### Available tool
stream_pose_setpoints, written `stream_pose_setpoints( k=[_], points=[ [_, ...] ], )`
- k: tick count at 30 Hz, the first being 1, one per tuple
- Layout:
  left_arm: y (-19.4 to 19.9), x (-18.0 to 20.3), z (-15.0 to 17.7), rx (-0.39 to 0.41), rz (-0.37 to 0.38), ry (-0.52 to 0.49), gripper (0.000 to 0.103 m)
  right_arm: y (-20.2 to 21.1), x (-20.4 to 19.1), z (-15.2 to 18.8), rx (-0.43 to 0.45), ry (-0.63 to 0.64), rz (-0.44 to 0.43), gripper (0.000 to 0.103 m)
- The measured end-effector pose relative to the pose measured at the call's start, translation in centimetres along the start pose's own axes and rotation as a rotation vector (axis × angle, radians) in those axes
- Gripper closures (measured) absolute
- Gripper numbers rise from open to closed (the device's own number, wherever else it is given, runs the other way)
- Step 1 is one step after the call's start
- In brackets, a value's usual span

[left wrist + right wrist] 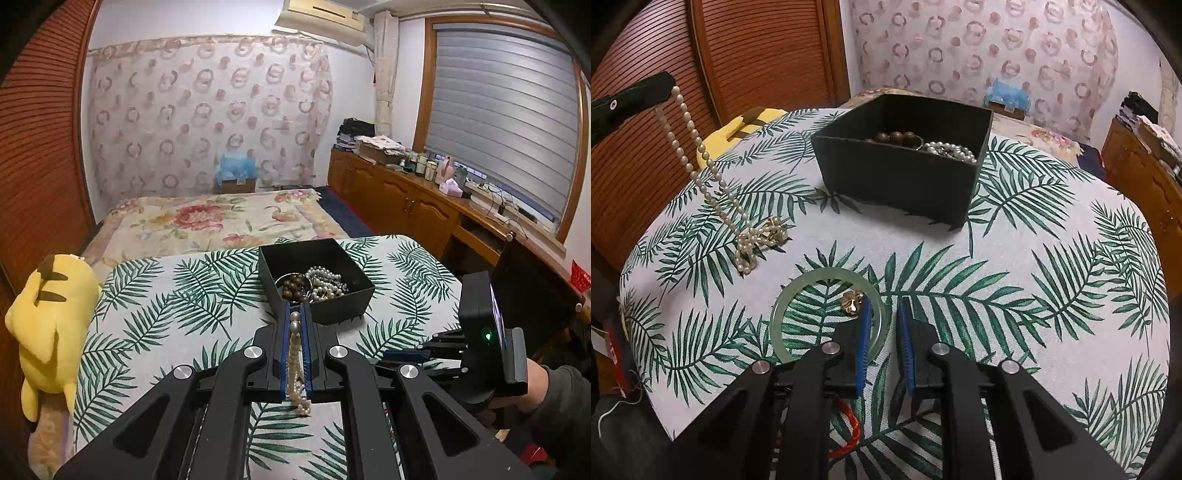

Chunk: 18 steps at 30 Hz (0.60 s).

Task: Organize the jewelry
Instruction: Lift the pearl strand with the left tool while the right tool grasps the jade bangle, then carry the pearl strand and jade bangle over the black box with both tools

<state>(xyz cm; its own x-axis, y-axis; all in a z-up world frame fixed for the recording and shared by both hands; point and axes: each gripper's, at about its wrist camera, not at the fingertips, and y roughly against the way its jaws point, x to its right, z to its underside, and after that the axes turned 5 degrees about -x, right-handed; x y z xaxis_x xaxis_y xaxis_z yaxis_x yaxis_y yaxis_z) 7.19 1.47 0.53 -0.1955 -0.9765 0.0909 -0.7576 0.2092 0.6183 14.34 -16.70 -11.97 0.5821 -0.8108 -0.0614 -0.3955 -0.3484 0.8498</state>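
My left gripper (295,314) is shut on a white pearl necklace (295,365). In the right wrist view the necklace (701,166) hangs from the left gripper (666,85) down to the leaf-print cloth, where its end and gold clasp lie bunched. A black box (897,177) behind holds brown wooden beads (897,137) and pearls (951,149). A pale green bangle (786,295) lies flat with a small gold piece (852,302) inside it. My right gripper (882,306) straddles the bangle's right rim, which lies against the left pad with a gap to the right pad.
A yellow plush toy (48,325) lies off the table's left edge. A red cord (849,424) shows under the right gripper. A person's hand (535,387) holds the right gripper at the table's right edge. A bed (207,221) and wooden cabinets (399,195) stand beyond.
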Motion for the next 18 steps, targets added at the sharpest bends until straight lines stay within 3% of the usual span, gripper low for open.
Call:
stream_pose_setpoints(
  k=[18],
  points=[
    [2.1,1.0,-3.7,0.074,-0.014,-0.035,0.098,5.2,0.4,-0.9,0.144,-0.005,0.018,0.095]
  ],
)
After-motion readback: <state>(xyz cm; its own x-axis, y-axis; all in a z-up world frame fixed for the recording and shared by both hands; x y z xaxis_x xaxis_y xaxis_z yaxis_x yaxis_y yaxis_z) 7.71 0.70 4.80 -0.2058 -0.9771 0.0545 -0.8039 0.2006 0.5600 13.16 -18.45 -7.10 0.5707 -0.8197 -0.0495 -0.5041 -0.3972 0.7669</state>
